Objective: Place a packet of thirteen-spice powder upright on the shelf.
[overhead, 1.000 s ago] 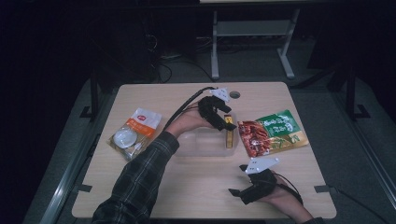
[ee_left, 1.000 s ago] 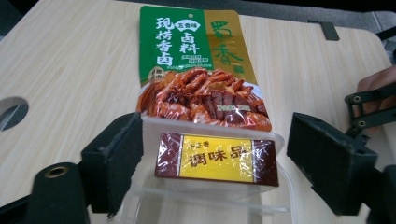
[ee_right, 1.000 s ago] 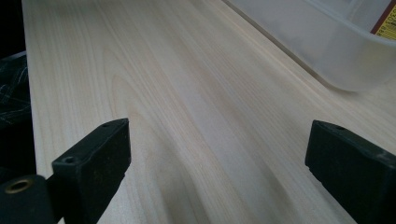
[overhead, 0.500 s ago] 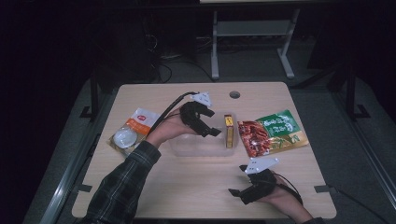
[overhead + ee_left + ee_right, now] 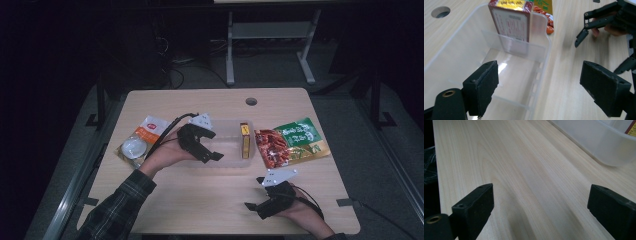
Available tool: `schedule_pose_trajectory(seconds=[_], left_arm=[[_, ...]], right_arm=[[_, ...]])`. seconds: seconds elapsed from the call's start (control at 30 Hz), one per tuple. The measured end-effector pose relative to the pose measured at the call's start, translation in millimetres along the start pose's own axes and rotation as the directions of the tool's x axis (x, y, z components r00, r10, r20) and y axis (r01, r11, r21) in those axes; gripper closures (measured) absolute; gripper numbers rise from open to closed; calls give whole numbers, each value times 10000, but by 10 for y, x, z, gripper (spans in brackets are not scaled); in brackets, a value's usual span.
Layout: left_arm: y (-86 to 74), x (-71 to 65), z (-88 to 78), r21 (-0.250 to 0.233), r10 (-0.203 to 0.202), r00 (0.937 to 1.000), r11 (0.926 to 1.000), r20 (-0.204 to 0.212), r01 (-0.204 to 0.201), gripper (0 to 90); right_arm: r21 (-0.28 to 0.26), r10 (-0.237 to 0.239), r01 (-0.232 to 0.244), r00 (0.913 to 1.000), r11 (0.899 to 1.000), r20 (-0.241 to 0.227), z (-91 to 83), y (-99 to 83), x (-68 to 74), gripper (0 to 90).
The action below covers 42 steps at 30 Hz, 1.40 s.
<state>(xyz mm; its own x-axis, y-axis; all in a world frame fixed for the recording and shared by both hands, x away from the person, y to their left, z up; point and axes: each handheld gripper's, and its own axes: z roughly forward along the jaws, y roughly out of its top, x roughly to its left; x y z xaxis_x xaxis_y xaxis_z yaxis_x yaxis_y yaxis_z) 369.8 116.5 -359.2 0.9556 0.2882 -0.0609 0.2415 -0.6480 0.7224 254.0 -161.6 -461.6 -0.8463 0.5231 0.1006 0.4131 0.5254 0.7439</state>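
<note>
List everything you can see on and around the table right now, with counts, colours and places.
Table: one, light wood, cable hole near its far edge.
Clear bin: one, see-through plastic with dividers, mid-table.
Small box: one, yellow-topped dark red, standing on edge in the bin's right end.
Snack bag: one, green and red, flat, right of the bin.
Pouch: one, white and orange with a clear window, left of the bin.
Metal stand: one, grey, on the floor behind the table.
Left tongs: black, open, at the bin's left end.
Right tongs: black, open, near the table's near edge.
</note>
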Motion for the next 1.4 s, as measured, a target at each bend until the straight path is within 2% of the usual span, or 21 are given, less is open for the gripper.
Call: schedule_pose_trajectory(seconds=[0.23, 0.6, 1.0, 1.2, 1.33, 1.37, 1.4], left_arm=[[-240, -203, -130, -245, -60, 9997, 9997, -253, 54, 151], [-683, -431, -295, -653, -693, 9953, 9958, -678, 649, 156], [-1202, -589, -412, -807, -1464, 9832, 9871, -1089, 1381, 161], [-1395, -644, -451, -780, -1674, 9767, 9844, -1344, 1580, 162], [-1487, -661, -473, -763, -1791, 9732, 9826, -1445, 1695, 162], [-1508, -663, -478, -766, -1868, 9724, 9811, -1397, 1775, 162], [-1530, -674, -483, -855, -2041, 9691, 9773, -1383, 1937, 162]], right_arm=[[-13, 31, -31, 10000, 10000, 13, 1, -5, -5, 63], [42, 89, -90, 9999, 10000, 76, 4, -9, -7, 64], [-2, 69, -69, 9998, 10000, 167, -17, -15, -31, 64], [-5, 111, -111, 9994, 9999, 342, -51, -21, -67, 64], [173, 358, -368, 9978, 9992, 551, -96, -16, -122, 87], [188, 420, -431, 9974, 9989, 588, -109, -12, -137, 92], [170, 455, -467, 9971, 9988, 613, -122, -7, -157, 104]])
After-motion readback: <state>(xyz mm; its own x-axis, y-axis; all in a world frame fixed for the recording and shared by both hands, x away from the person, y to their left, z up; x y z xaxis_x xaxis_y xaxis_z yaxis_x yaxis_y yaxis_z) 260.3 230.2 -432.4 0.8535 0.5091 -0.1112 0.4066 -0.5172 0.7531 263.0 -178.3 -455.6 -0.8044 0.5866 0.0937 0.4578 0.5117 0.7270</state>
